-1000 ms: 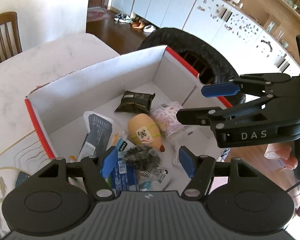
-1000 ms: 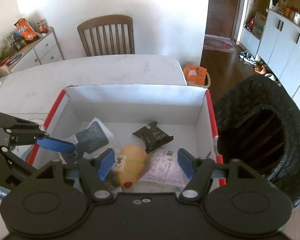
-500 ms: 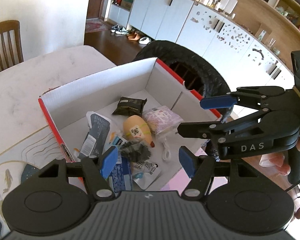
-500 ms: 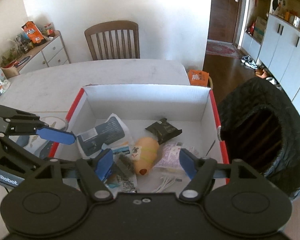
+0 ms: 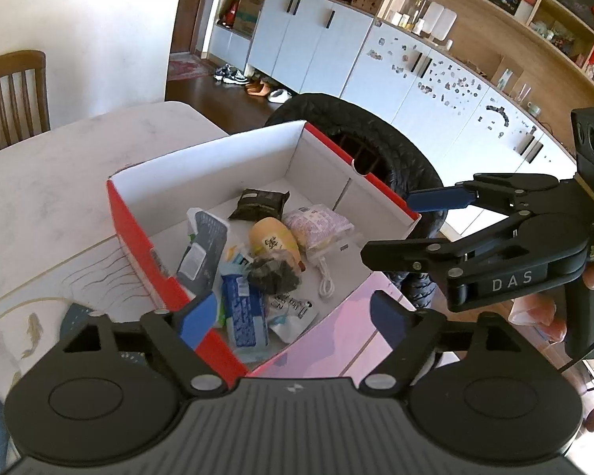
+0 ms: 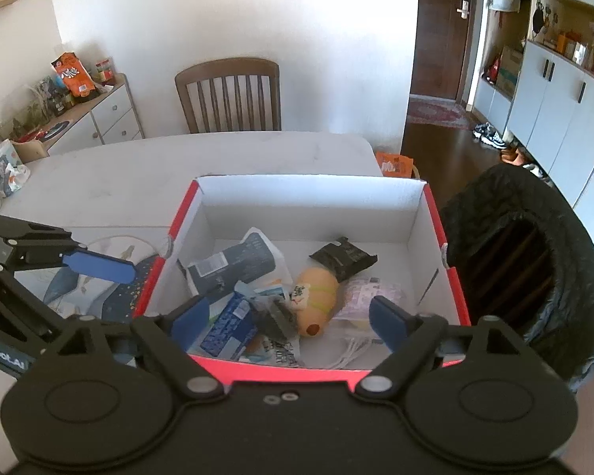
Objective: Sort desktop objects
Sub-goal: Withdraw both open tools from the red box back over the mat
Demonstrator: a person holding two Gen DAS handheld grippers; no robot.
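Reading "DAS" on right hand-held gripper (image 5: 415, 219) side.

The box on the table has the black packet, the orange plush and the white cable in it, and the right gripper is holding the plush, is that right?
Not quite. The right gripper holds nothing: the right wrist view shows its jaws open above the box, having just widened. The black packet, orange plush and white cable do lie in the box.
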